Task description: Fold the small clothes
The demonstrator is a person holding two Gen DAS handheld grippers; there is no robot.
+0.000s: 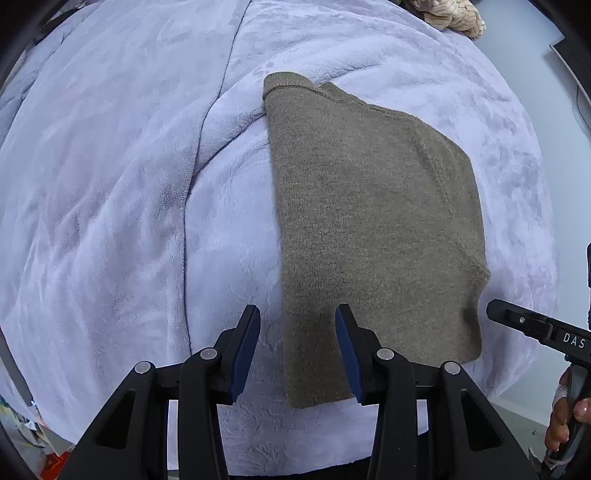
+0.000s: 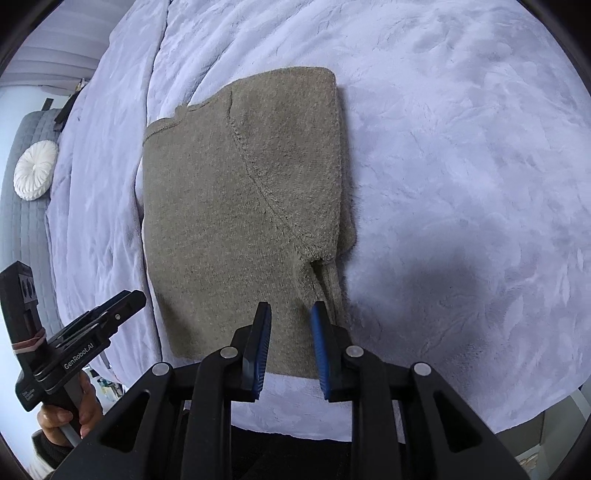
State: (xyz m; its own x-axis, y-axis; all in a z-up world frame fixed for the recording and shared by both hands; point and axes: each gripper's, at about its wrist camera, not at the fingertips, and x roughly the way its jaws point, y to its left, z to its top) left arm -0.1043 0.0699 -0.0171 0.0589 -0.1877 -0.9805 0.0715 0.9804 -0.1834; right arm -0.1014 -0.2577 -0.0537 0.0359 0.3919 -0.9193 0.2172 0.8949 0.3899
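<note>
An olive-brown knitted sweater (image 1: 373, 229), folded lengthwise with a ribbed collar and a raglan seam, is laid flat on a bed covered by a pale lavender plush blanket (image 1: 110, 184). Left tongs (image 1: 297, 349) are held apart above its hem; right tongs (image 2: 290, 349), narrower but apart, clamp nothing. "GenRobot.AI" and "DAS" are read on the black handles.

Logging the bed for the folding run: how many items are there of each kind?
Olive knit sweater: 1
Lavender plush blanket: 1
White round cushion: 1
Beige knit item: 1
Grippers, left and right: 2
Total: 6
</note>
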